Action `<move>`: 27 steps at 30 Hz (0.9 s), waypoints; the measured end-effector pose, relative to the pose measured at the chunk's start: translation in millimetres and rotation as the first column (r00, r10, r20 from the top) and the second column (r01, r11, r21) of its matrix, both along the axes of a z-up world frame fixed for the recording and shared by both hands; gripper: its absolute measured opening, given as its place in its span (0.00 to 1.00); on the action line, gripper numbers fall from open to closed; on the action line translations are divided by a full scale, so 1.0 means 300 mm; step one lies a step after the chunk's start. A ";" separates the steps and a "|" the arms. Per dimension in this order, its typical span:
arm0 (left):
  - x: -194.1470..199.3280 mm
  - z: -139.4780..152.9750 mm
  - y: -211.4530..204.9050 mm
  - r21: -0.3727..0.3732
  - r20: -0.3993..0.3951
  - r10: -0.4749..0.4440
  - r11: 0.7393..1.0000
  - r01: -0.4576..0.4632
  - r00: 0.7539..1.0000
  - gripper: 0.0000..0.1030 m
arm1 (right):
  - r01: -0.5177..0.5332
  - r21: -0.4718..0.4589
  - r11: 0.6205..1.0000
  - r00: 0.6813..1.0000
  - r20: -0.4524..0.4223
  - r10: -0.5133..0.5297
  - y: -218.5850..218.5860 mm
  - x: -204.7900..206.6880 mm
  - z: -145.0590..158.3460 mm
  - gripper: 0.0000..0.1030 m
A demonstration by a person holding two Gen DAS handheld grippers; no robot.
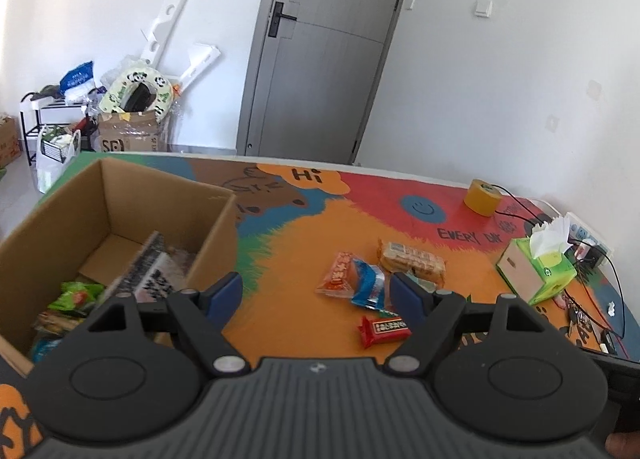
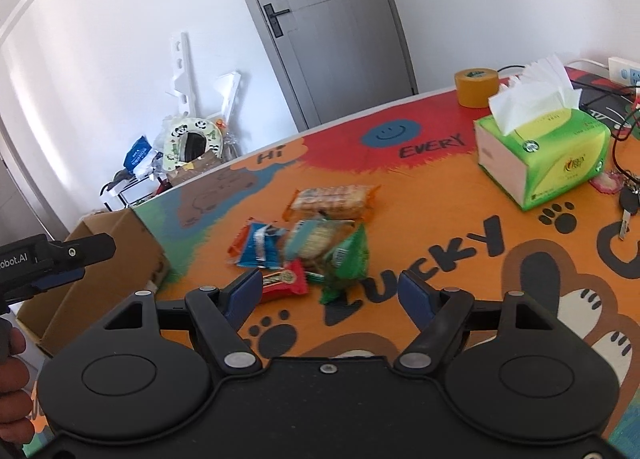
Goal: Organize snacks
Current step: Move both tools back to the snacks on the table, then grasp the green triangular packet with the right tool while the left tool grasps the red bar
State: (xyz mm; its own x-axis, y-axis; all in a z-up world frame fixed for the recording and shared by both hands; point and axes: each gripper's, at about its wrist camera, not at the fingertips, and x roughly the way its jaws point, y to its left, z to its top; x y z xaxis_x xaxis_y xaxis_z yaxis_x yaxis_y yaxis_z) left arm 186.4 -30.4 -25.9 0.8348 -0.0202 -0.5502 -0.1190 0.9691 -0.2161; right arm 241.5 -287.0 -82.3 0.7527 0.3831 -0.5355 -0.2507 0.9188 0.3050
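Both-handed, the left gripper and right gripper hang with jaws released over the worktop; loose snacks lie right of the cardboard box.

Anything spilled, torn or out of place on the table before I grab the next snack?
Nothing spilled or torn. The loose snacks overlap in a heap: the green packet leans on the teal cracker pack, and the red bar lies at the near edge. Keys and cables sit beside the tissue box.

The colourful table bears snack packets, cardboard box, tissue box, tape roll.
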 end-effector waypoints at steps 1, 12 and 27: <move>0.011 -0.007 -0.008 0.001 -0.005 0.001 1.000 -0.001 1.000 0.77 | 0.000 0.000 1.000 1.000 -0.002 0.000 -0.005 0.004 -0.003 0.72; 0.114 -0.089 -0.086 -0.017 -0.056 -0.034 0.999 0.033 0.998 0.77 | 0.012 0.010 1.000 1.000 -0.027 -0.012 -0.027 0.072 -0.047 0.71; 0.215 -0.177 -0.132 -0.009 -0.118 -0.050 0.999 0.050 0.992 0.77 | -0.058 0.045 0.997 0.994 -0.090 0.062 0.073 0.201 -0.150 0.17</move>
